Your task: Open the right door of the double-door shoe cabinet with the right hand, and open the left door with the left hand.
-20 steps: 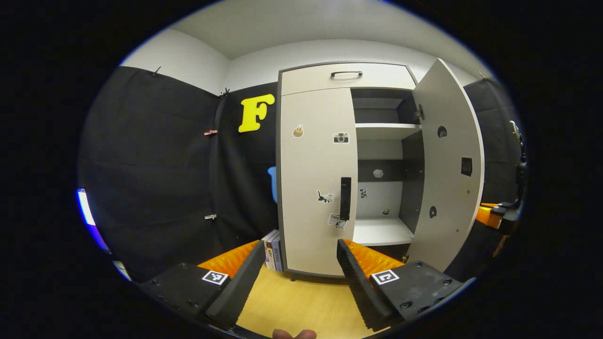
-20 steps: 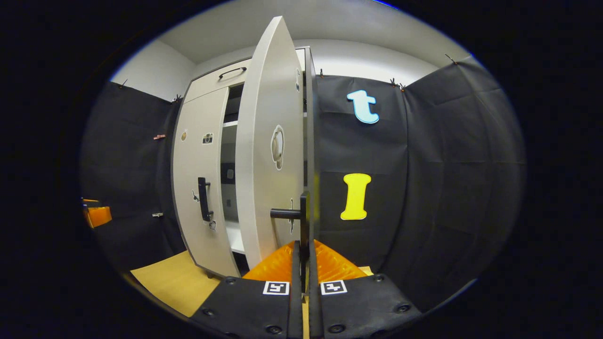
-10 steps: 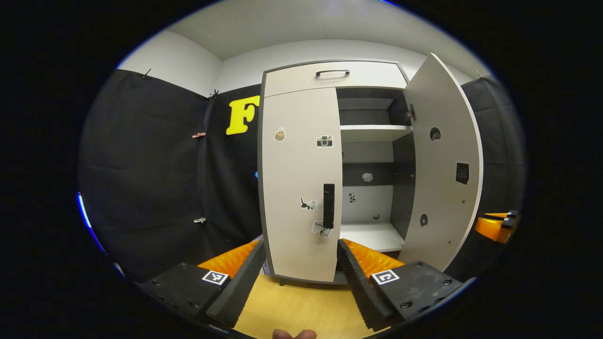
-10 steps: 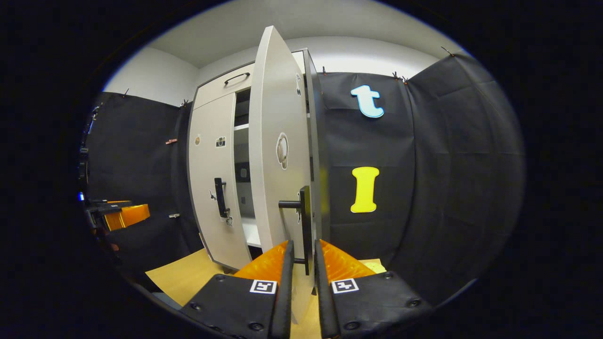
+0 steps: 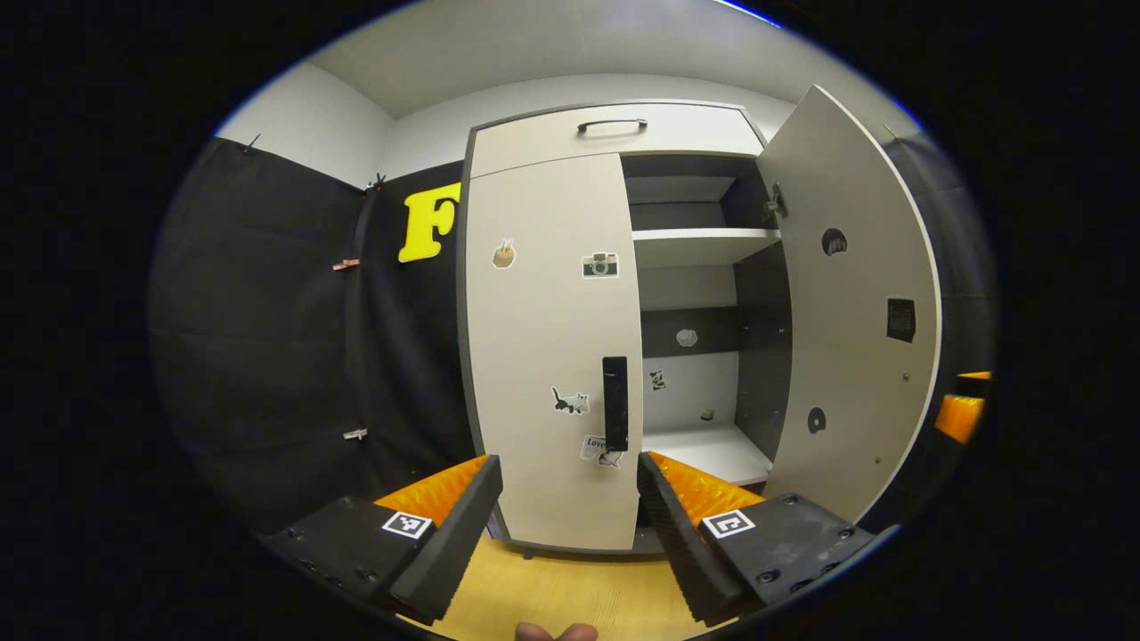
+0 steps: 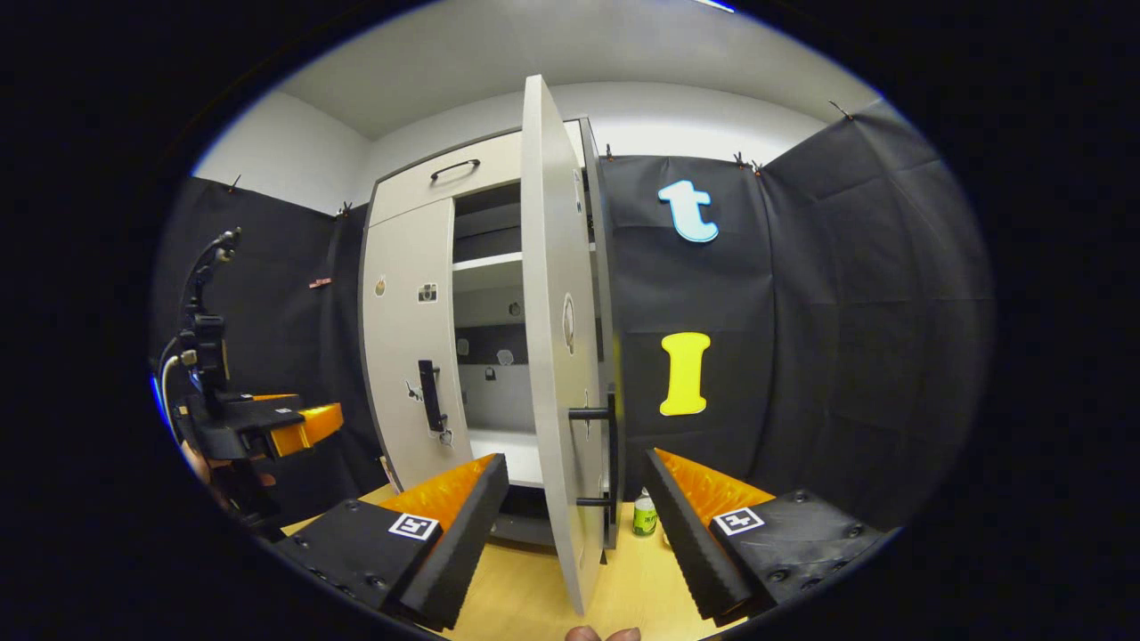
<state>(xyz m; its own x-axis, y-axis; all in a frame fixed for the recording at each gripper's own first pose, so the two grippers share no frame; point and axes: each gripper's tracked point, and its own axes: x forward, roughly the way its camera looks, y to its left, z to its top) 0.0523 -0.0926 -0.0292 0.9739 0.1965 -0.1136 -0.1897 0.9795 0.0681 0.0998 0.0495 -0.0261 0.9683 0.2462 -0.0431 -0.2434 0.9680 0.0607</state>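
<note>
The shoe cabinet's left door (image 5: 552,356) is closed, with stickers on it and a dark vertical handle (image 5: 614,402) near its inner edge. My left gripper (image 5: 570,485) is open, a short way in front of that handle and just below it, touching nothing. The right door (image 6: 557,356) stands swung wide open, edge-on in the right gripper view, with its handle (image 6: 607,463) facing me. My right gripper (image 6: 574,485) is open, its fingers either side of the door edge but apart from it. The left gripper (image 6: 303,425) shows at far left.
A drawer with a dark handle (image 5: 611,125) tops the cabinet. White shelves (image 5: 704,236) show inside. A small green bottle (image 6: 644,516) stands on the wooden floor (image 6: 534,605) by the open door's foot. Black cloth walls close in on both sides.
My right gripper has opened, let go of the right door's handle and backed off. The left gripper has moved closer to the left door's handle.
</note>
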